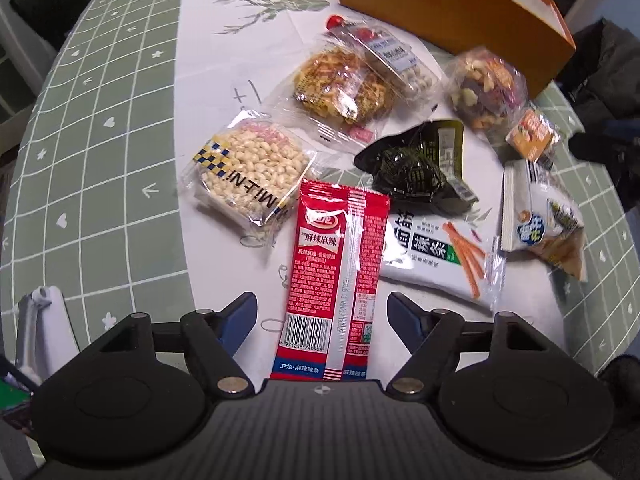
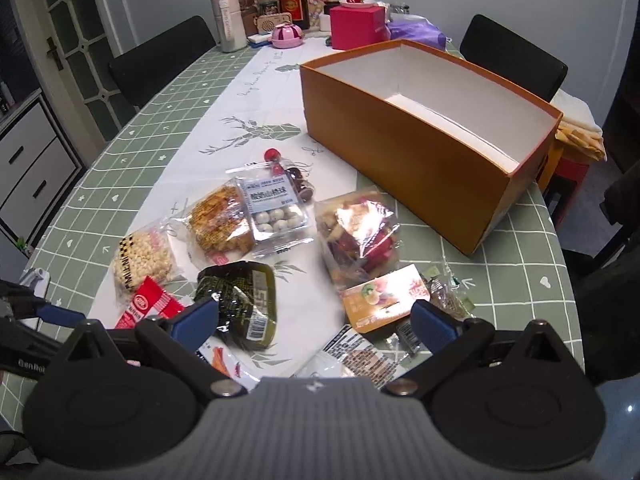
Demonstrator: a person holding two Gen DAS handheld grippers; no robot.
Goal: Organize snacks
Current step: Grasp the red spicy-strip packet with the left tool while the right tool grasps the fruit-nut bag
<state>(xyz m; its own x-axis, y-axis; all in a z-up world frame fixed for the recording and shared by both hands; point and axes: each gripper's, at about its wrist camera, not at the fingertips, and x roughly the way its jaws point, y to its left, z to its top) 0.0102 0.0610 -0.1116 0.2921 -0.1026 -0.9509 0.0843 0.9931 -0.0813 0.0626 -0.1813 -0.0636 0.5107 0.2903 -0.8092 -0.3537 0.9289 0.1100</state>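
My left gripper (image 1: 323,304) points down at the table and stands open. A red spicy-strip packet (image 1: 336,264) lies flat between its blue fingers, clear of both pads. Around it lie a puffed-rice cake (image 1: 248,168), a dark green packet (image 1: 416,164) and a white packet printed with orange sticks (image 1: 436,256). My right gripper (image 2: 315,306) hangs open above the white cloth, with nothing between its fingers. The dark green packet (image 2: 240,300) lies by its left finger and a small orange packet (image 2: 384,296) by its right. Beyond them stands the open, empty orange box (image 2: 420,152).
More snacks lie before the box: a dried-fruit bag (image 2: 360,236), a noodle cake (image 2: 220,220) and a clear pack of white balls (image 2: 276,208). Bottles and a pink box (image 2: 358,26) crowd the table's far end. Black chairs (image 2: 160,60) stand at both sides.
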